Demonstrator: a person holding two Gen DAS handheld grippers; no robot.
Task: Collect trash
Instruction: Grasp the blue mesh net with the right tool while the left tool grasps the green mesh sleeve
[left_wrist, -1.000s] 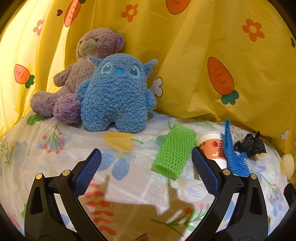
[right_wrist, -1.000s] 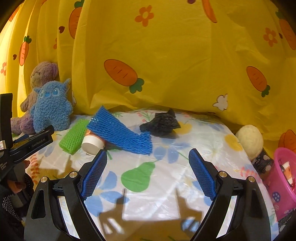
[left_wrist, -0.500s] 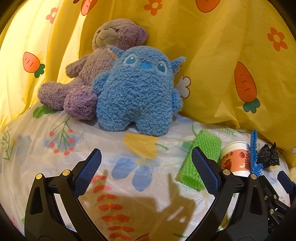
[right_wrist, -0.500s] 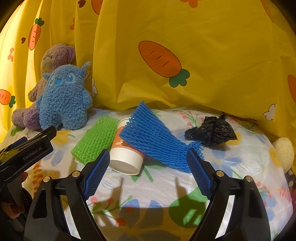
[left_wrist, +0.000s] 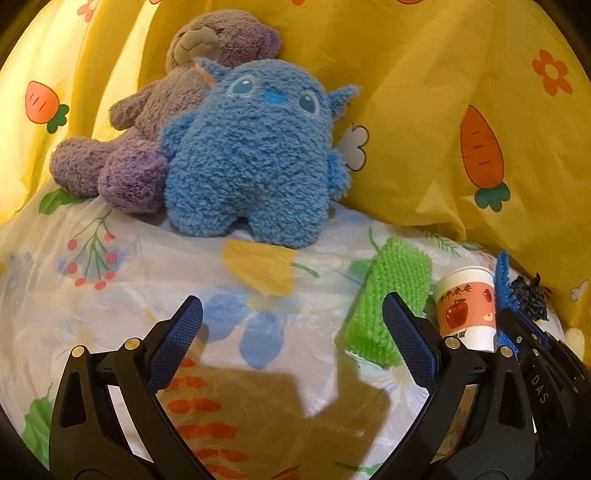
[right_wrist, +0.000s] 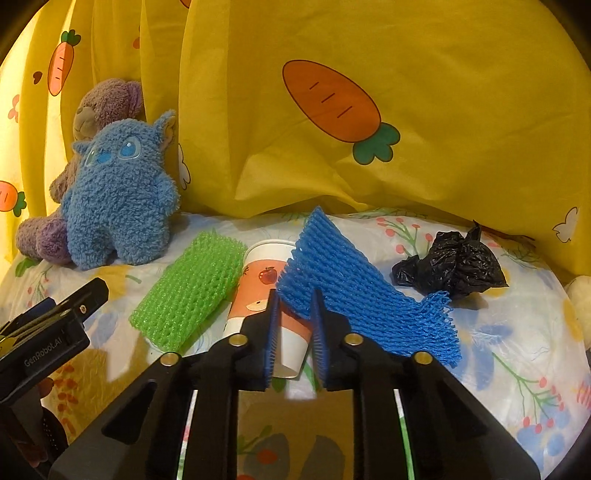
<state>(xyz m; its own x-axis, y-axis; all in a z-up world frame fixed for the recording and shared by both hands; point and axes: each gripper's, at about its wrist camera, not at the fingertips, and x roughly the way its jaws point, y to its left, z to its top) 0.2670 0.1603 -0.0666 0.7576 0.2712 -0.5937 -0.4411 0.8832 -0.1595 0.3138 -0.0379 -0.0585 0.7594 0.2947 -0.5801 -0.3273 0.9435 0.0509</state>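
Across the lower centre of the right wrist view, the right gripper (right_wrist: 293, 317) has its two blue-padded fingers drawn close together, pinching the near corner of a blue foam mesh sleeve (right_wrist: 354, 291). That sleeve drapes over a white paper cup with an orange apple-print band (right_wrist: 264, 295), which lies on its side with the open mouth toward the camera. Touching the cup on its left is a green foam mesh sleeve (right_wrist: 192, 291), lying flat. Right of centre, just beyond the blue sleeve's frayed end, sits a crumpled black plastic bag (right_wrist: 454, 264). All of this rests on a white plastic sheet printed with flowers and fruit (right_wrist: 517, 350).

At upper left of that view, a fluffy blue plush monster (right_wrist: 118, 195) stands against a purple teddy bear (right_wrist: 103, 107), both backed by a yellow curtain printed with carrots (right_wrist: 369, 147).

Along the bottom of the left wrist view, the left gripper (left_wrist: 291, 321) is released, fingers spread wide above the sheet, gripping nothing. Its right finger overlaps the green sleeve in the frame; whether they touch cannot be told. The cup lies at right of that view.
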